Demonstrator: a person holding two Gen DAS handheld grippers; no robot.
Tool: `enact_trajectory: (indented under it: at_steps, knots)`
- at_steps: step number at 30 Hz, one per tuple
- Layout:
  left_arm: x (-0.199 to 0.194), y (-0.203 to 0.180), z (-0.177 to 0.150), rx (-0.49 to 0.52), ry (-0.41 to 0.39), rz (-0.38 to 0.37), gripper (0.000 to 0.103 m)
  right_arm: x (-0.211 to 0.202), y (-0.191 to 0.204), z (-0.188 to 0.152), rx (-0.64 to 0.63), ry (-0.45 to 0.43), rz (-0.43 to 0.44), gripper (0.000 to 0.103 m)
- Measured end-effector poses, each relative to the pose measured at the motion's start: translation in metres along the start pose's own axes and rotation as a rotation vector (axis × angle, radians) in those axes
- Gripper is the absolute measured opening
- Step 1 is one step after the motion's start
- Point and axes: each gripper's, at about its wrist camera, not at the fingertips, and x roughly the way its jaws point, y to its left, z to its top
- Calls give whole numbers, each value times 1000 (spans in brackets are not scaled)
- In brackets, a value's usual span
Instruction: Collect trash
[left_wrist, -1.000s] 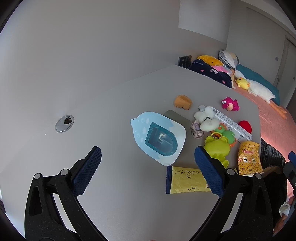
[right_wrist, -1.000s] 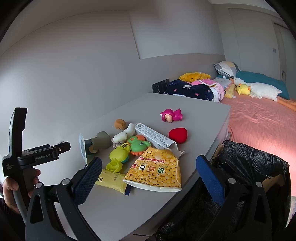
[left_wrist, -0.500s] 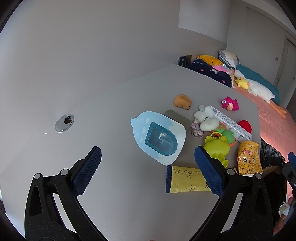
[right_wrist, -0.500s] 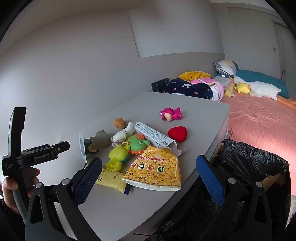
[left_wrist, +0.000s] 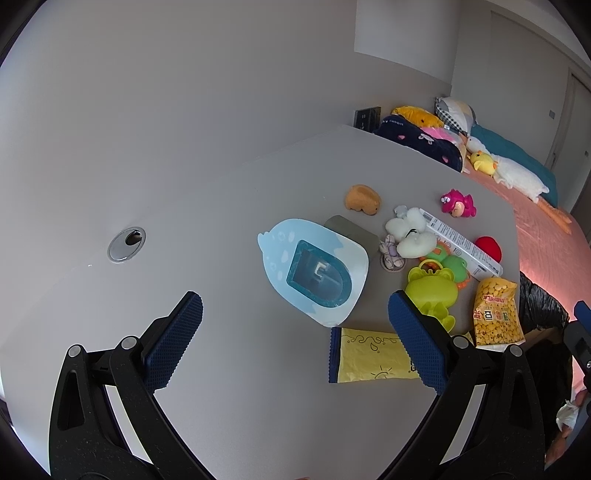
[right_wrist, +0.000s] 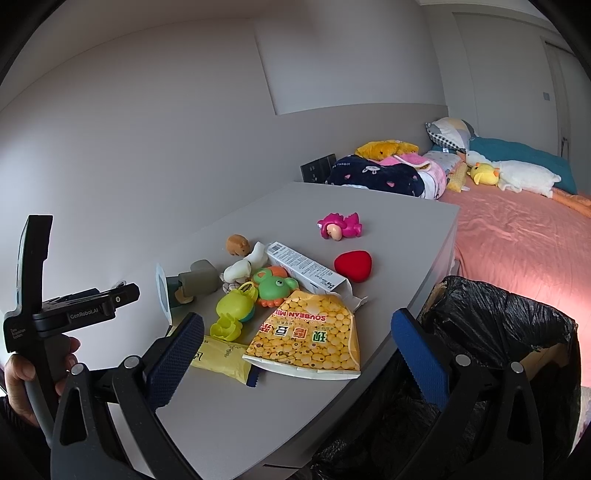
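Lying between spread right jaws, soybean milk bag (right_wrist: 309, 338), touching neither

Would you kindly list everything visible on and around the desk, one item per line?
Soybean milk bag: 1, yellow, near desk edge.
Flat packet: 1, yellow with blue end, beside that bag.
Long carton: 1, white, behind the bag.
Toys: lime frog, green frog, pink, red heart, tan, white.
Mirror: 1, pale blue, mid-desk.
Desk: 1, grey.
Bin bag: 1, black, beside the desk.
Bed: 1, pink sheet, plush toys.
Left gripper: open, empty.
Right gripper: open, empty.
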Motion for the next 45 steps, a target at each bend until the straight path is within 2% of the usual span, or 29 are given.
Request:
enact_trajectory:
  at_steps: [16,25,29,35,38,45]
  knots:
    - [1,1,1,1,15,3,97,1,-2,-2,-12,12,4,101]
    - [6,7,4,-51,44,8,97,14,-11,2,-81,45,8,101]
    - [11,8,8,-96,59,-11,97,21,-12,6,-124,54,15,101]
    - [20,-6,13,-46,58,-2,97,37,-17,13,-194,74,26,101]
    - [27,-14,13,0,57,36,97,47,-18,18,-256,88,35,101]
    - [52,-22,15,31,103,83,97,74,-19,23,-391,155,89,93]
